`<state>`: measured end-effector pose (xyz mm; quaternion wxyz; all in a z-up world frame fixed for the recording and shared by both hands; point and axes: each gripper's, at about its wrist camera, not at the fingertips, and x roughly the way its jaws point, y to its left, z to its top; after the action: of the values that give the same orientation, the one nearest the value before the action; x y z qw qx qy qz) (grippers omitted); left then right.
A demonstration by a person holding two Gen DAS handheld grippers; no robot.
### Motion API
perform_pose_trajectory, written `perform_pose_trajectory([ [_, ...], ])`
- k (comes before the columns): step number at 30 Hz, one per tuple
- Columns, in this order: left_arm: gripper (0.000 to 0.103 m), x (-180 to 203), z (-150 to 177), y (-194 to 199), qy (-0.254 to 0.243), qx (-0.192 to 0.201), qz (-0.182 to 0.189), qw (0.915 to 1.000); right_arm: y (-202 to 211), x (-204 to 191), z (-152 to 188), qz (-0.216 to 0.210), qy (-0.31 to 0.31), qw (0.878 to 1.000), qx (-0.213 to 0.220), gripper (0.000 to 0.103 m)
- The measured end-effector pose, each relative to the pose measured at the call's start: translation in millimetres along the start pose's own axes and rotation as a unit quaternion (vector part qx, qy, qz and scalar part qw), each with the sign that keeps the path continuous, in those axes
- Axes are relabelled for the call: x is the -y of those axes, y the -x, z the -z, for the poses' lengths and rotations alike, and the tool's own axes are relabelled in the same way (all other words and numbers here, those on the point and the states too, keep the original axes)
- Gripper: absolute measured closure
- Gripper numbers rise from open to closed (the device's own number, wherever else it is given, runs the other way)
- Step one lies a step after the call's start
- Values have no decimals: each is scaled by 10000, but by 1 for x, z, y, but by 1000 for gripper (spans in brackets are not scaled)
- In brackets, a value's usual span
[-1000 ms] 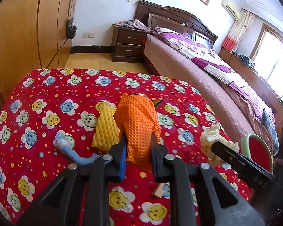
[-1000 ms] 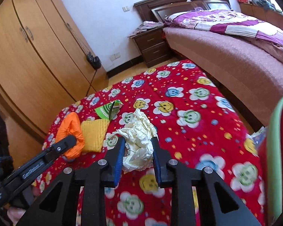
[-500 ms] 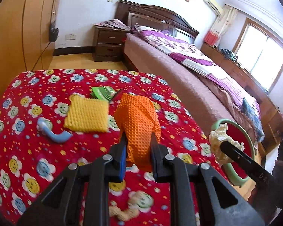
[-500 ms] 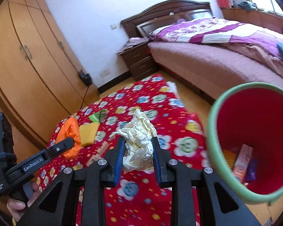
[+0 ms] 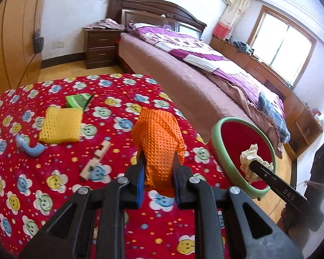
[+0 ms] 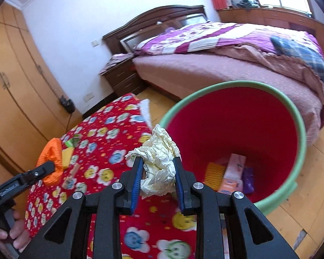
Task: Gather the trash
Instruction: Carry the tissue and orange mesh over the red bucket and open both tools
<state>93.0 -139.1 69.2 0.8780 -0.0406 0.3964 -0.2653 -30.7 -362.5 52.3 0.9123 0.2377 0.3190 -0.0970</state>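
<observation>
1. Orange waffle-textured cloth (image 5: 159,144) sits clamped between the blue pads of my left gripper (image 5: 158,179); the jaws are nearly closed and pressing on it, holding it clear above the red smiley-print cover (image 5: 54,194).
2. My right gripper (image 6: 157,172) is likewise narrowed onto a crumpled cream paper wad (image 6: 158,161), gripped on both sides by the pads.
3. In the left wrist view the wad hangs over the mouth of the red bin with green rim (image 5: 216,142). The bin stands on the wooden floor, just beside the edge of the cover.
4. Inside the bin, in the right wrist view, I see a yellow item, a pink packet and something purple at the bottom.
5. Lying on the cover: a yellow waffle cloth (image 5: 60,125), a green packet (image 5: 77,100), a blue curved piece (image 5: 32,149) and a notched wooden block (image 5: 95,161).
</observation>
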Motion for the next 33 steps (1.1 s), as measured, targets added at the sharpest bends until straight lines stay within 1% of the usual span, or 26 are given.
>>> perform_pose_trajectory([
  [5,82,19,1,-6,-153,-98,100,9998,9,20,1,175,-111,9997,115,75],
  [9,82,32,5,-13,-260,-183,97,9994,10,34,1,505,-189,9984,184,73],
  [11,82,39,7,-16,-312,-236,115,9992,10,43,1,564,-299,9978,162,72],
  [13,82,44,8,-18,-342,-259,113,9990,10,53,2,579,-445,9972,162,69],
  [18,82,58,11,-27,-428,-316,147,9985,13,67,2,522,-630,9964,201,69],
  [23,82,76,12,-35,-565,-358,270,9974,17,72,1,480,-609,9967,248,64],
  [33,82,119,11,-61,-868,-533,627,9928,34,79,1,406,-399,9973,461,64],
])
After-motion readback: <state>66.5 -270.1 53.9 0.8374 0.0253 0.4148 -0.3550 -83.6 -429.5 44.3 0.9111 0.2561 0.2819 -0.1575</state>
